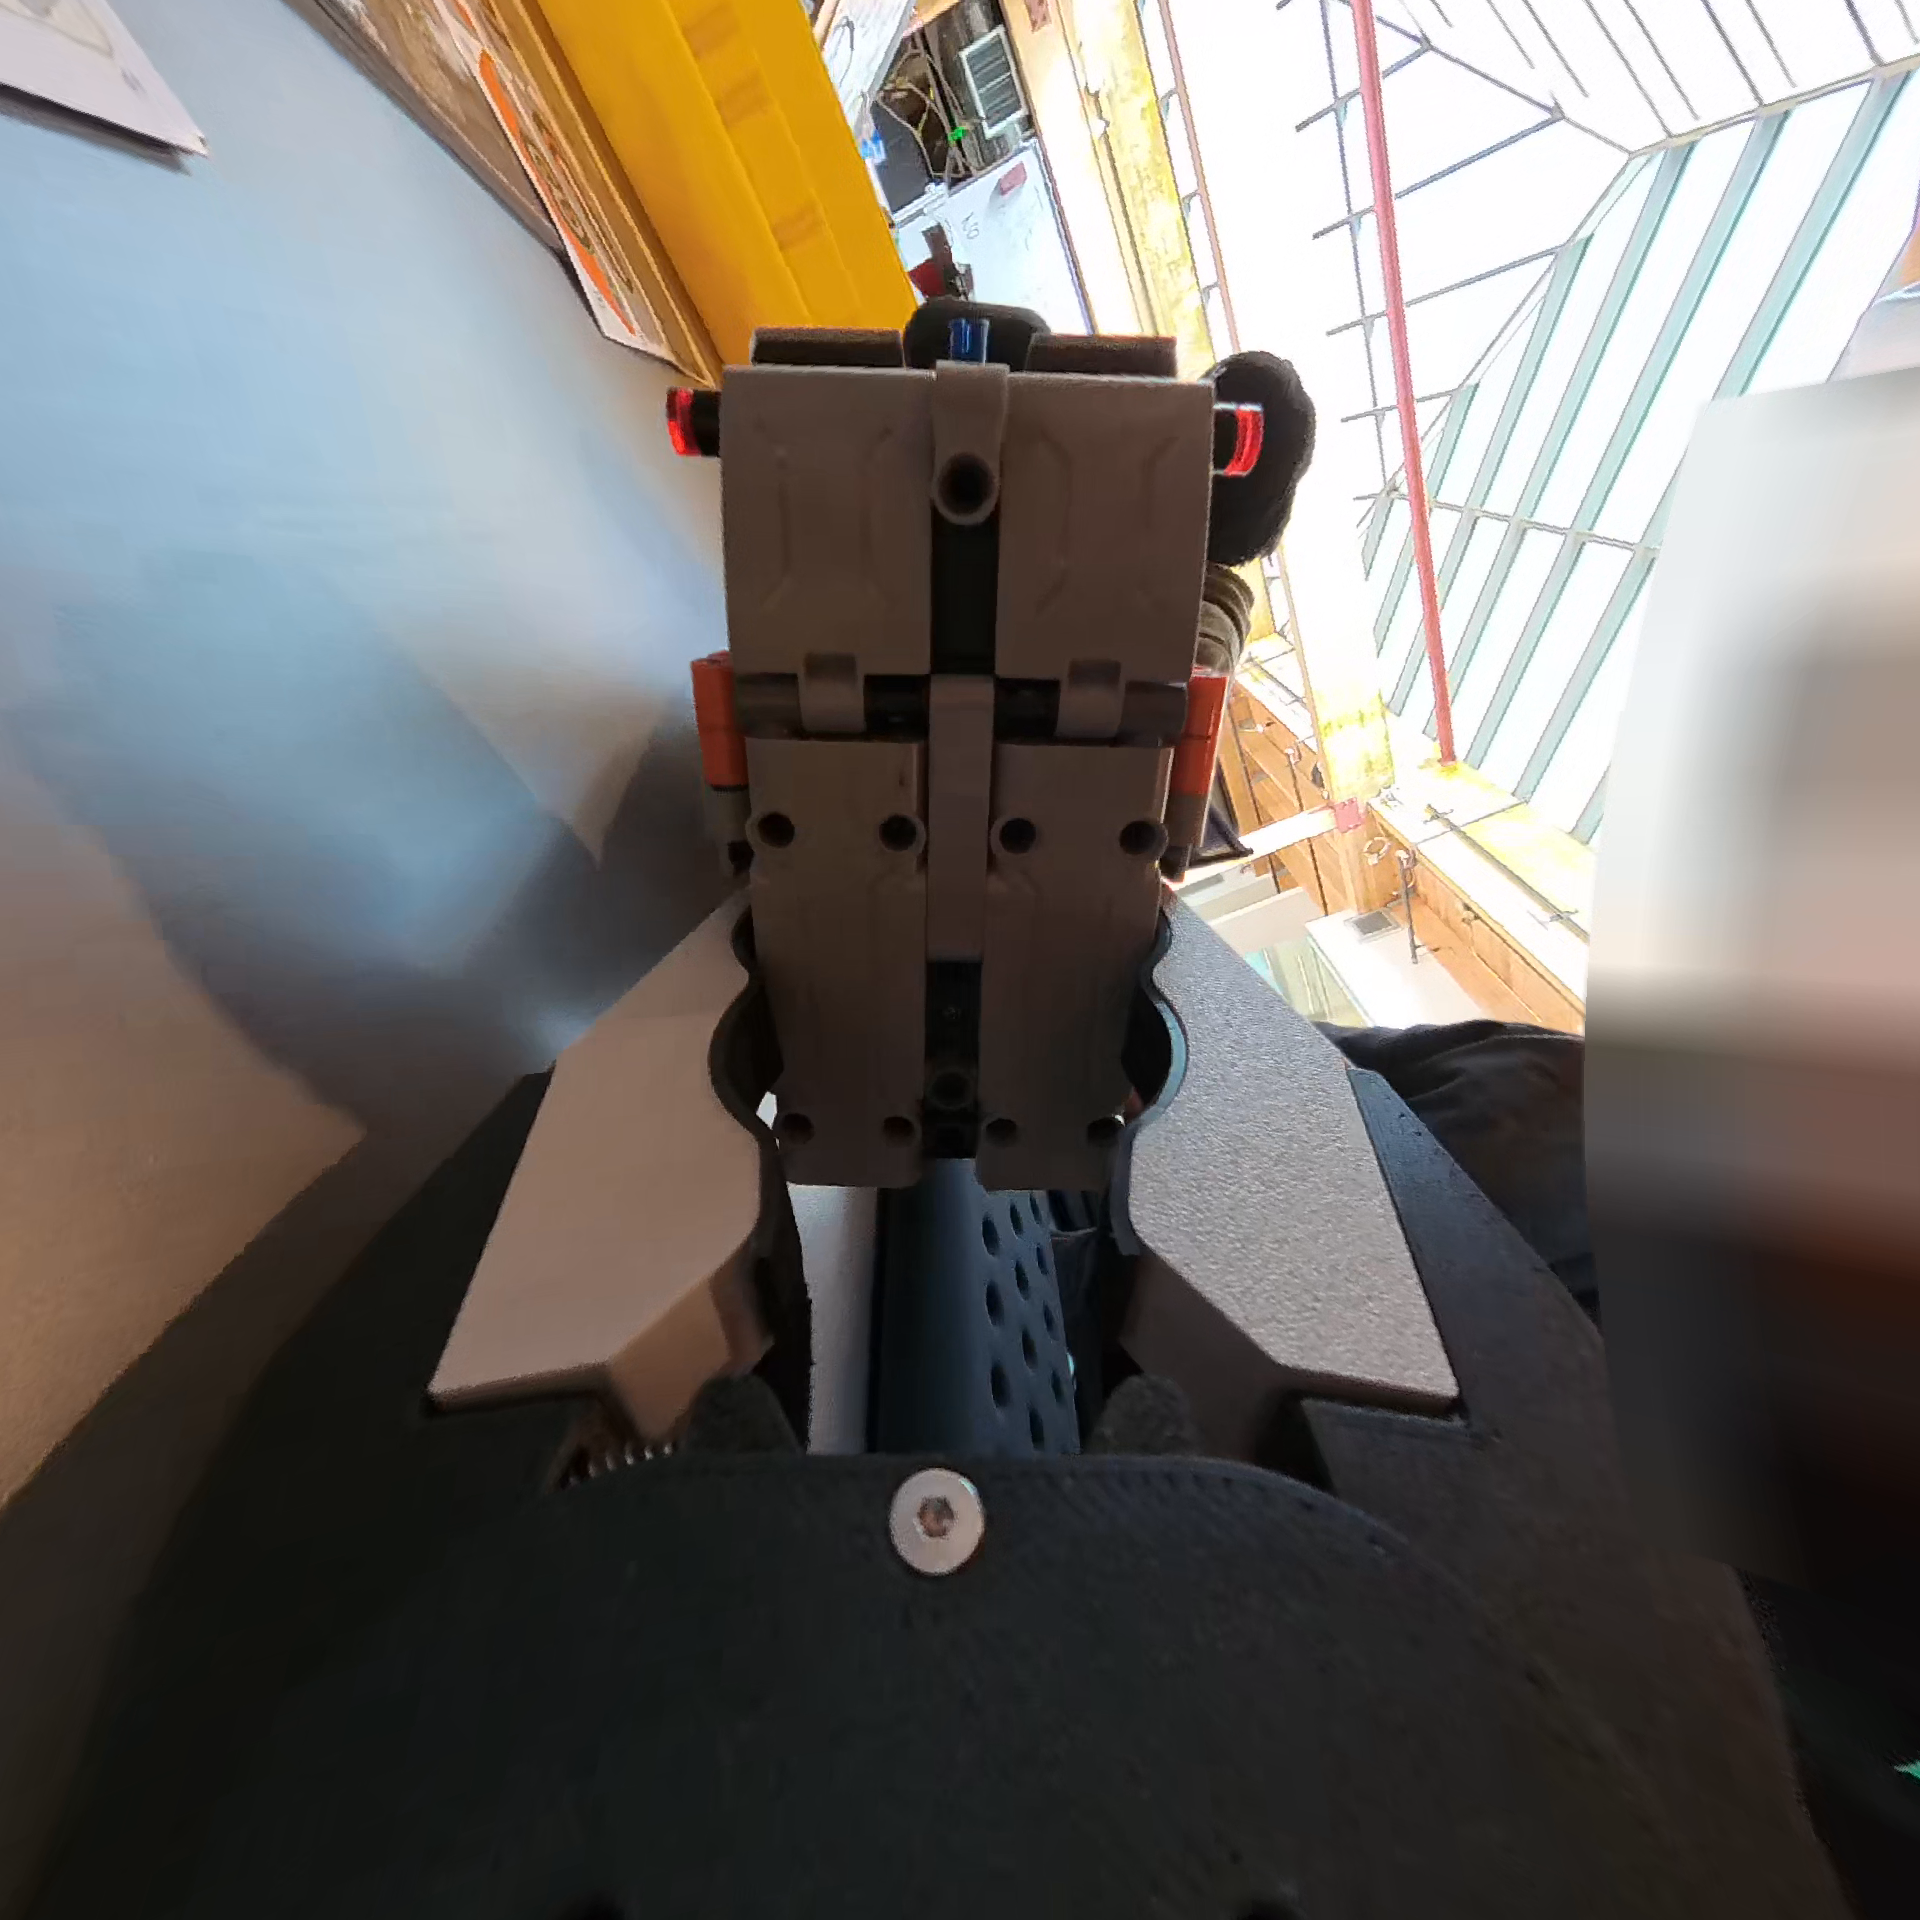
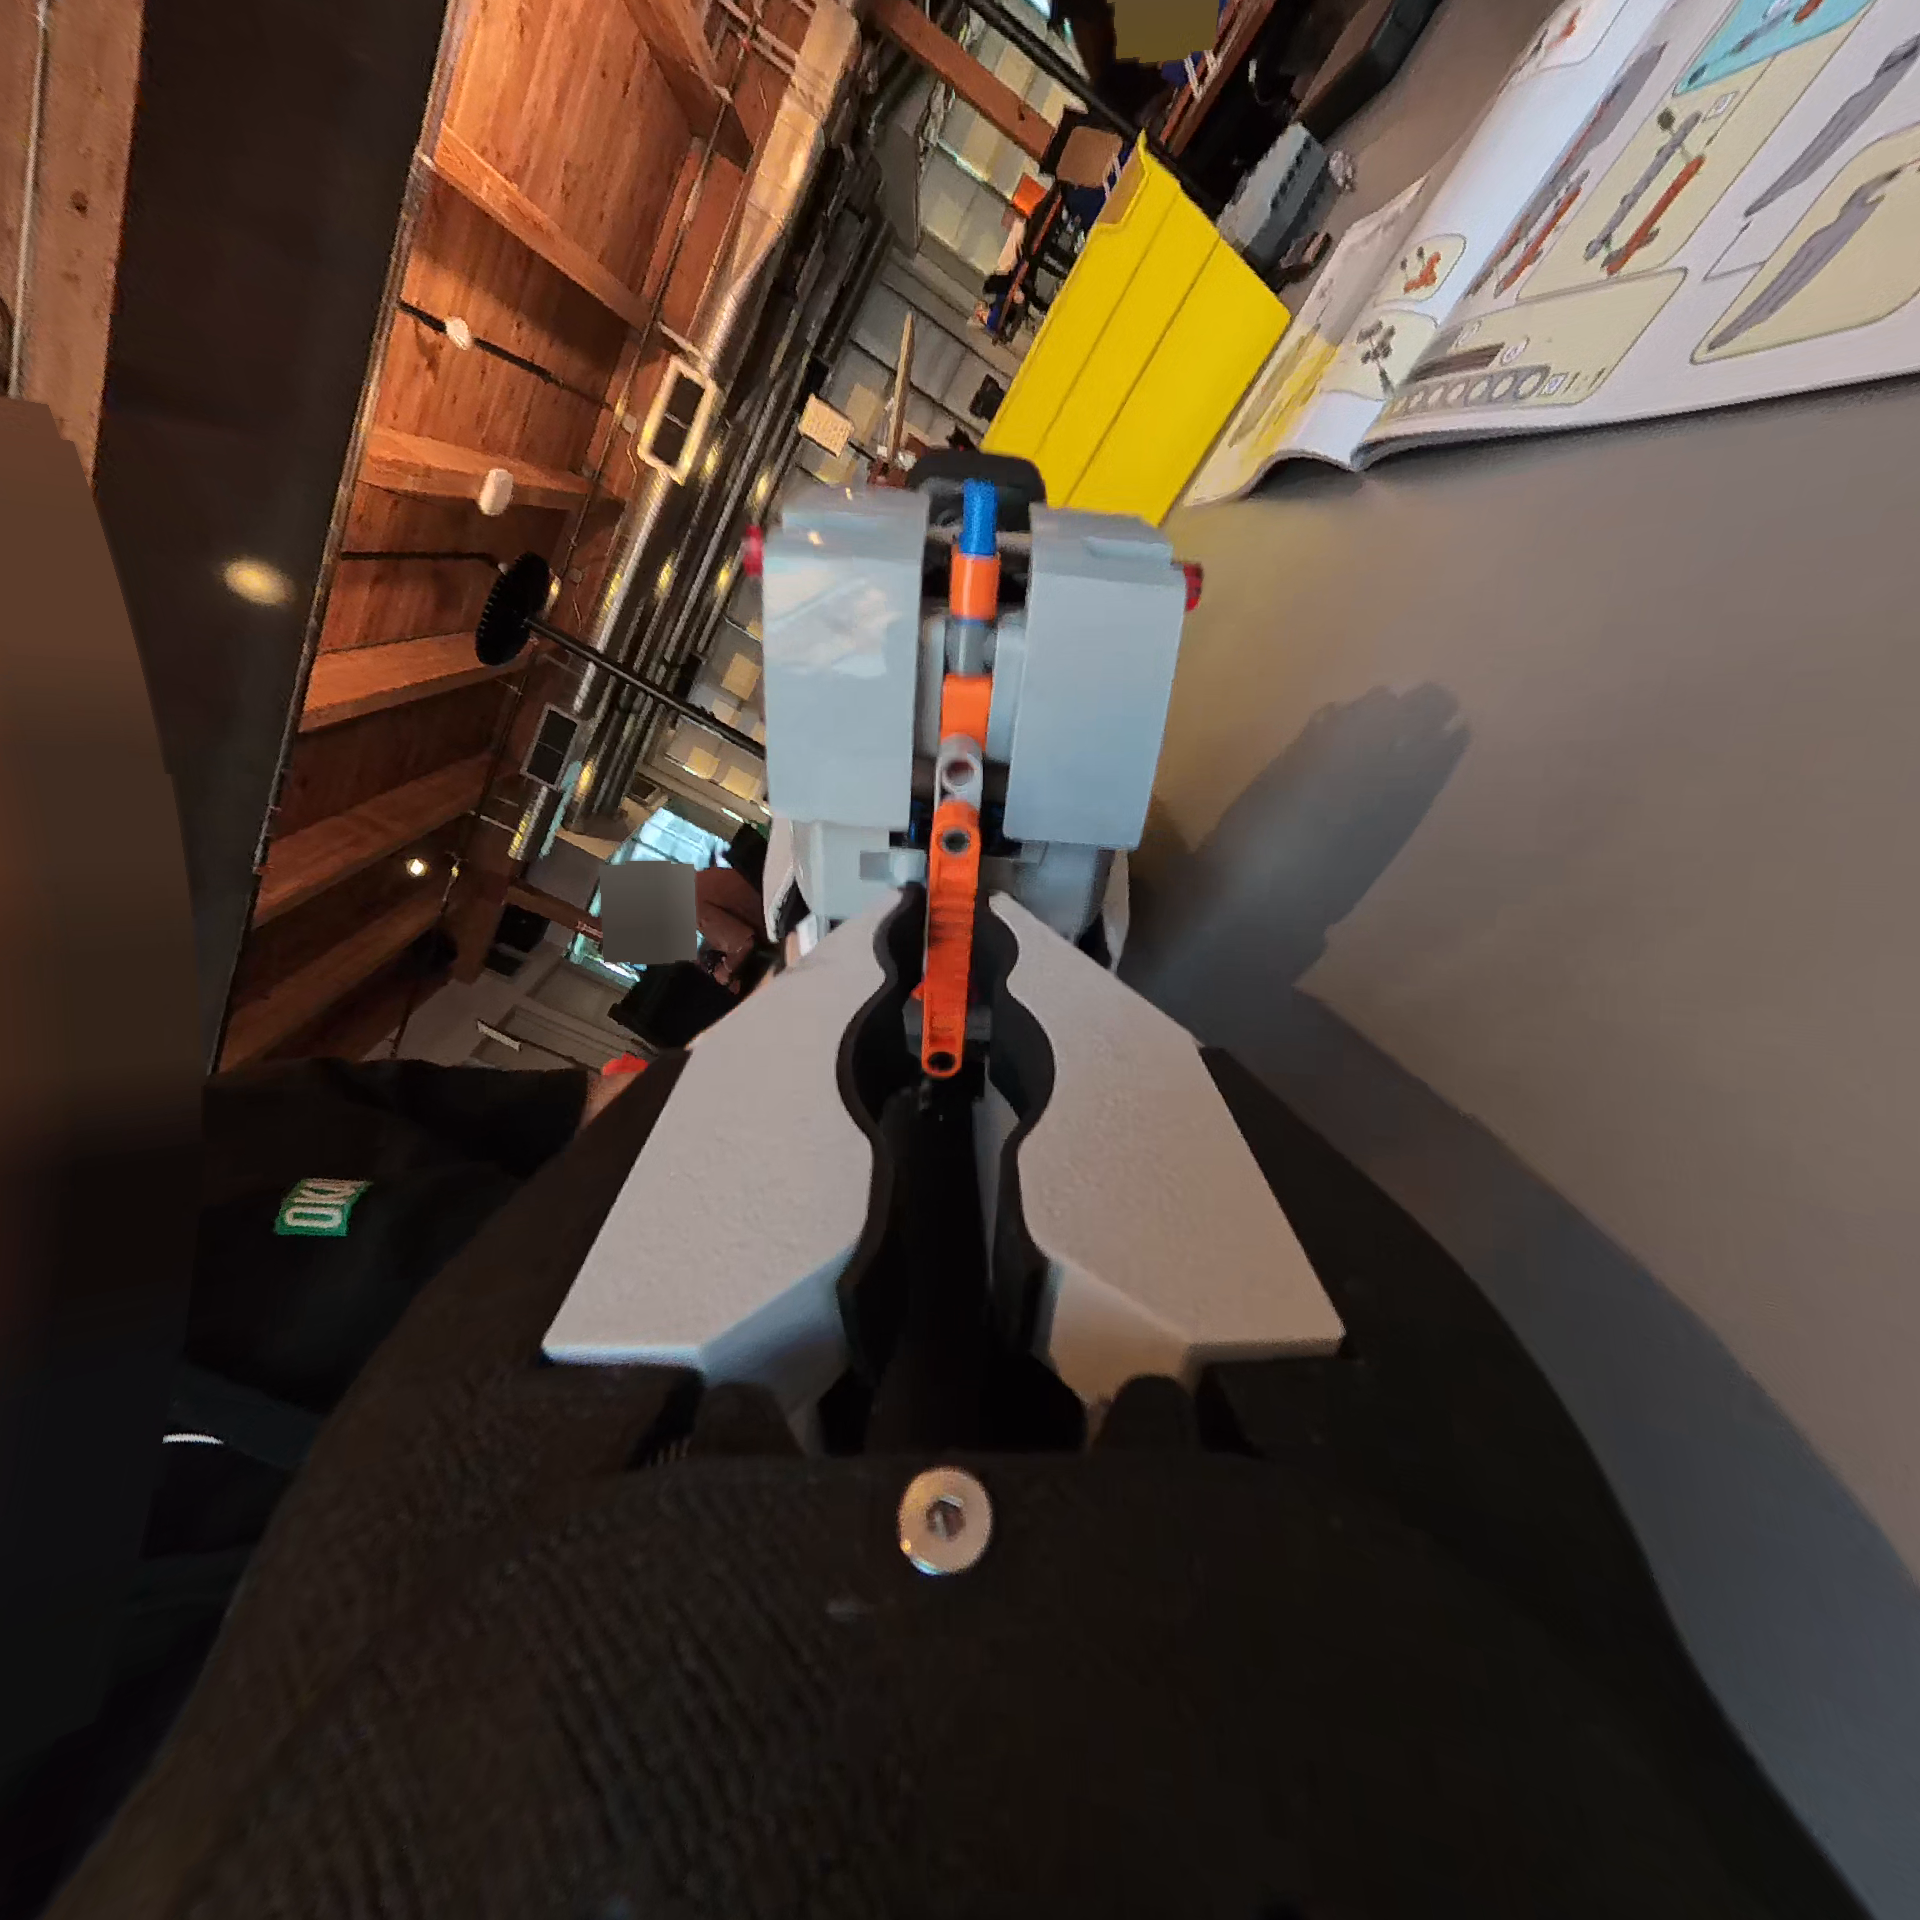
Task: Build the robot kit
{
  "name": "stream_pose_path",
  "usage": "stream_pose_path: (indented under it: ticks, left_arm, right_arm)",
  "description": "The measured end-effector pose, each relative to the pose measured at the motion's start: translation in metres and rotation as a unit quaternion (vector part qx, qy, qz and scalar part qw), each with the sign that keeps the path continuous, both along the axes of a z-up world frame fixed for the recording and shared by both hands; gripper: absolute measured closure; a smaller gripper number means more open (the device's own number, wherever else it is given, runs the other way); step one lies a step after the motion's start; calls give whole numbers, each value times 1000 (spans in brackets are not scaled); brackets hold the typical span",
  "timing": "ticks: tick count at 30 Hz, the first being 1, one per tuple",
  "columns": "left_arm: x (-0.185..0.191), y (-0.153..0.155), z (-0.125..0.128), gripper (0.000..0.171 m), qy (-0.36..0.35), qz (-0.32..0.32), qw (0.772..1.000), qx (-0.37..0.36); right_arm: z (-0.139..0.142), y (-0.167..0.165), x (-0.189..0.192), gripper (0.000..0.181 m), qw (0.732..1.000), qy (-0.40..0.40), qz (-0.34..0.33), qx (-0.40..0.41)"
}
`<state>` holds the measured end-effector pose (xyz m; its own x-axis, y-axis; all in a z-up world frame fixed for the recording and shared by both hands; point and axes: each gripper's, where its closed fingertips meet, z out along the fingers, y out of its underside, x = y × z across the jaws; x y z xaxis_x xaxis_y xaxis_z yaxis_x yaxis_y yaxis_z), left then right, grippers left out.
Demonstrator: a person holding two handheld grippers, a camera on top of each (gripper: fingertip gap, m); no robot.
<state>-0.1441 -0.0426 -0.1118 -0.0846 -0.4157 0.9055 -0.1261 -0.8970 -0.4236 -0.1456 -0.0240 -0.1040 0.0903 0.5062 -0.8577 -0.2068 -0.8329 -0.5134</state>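
A grey brick-built model point(image 1: 831, 582) with red pins on its sides, orange connectors and a blue pin on top fills the left wrist view. My left gripper point(image 1: 948, 925) is shut on its lower grey panels and holds it above the grey table point(image 1: 260, 623). In the right wrist view what looks like the same model point(image 2: 1091, 675) shows its other face. My right gripper point(image 2: 945, 925) is shut on the orange beam point(image 2: 954, 883) that hangs from its middle. A black gear on a long axle point(image 2: 514, 621) sticks out to the left.
A yellow bin point(image 2: 1132, 343) stands beyond the model and also shows in the left wrist view point(image 1: 748, 177). An open instruction booklet point(image 2: 1621, 229) lies on the table point(image 2: 1558, 831) at the right. A dark rounded shape point(image 1: 1262, 457) shows behind the model. A person's dark clothing point(image 2: 343, 1195) is at lower left. Both grippers' tips are close together, under 4 cm apart.
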Motion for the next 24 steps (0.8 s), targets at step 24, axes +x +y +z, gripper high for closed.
stream_pose_path:
  ticks: [24]
  left_arm:
    - [-31,-27,-5,96,50,-93,990,95]
  right_arm:
    - [7,-23,-10,176,987,-68,45,140]
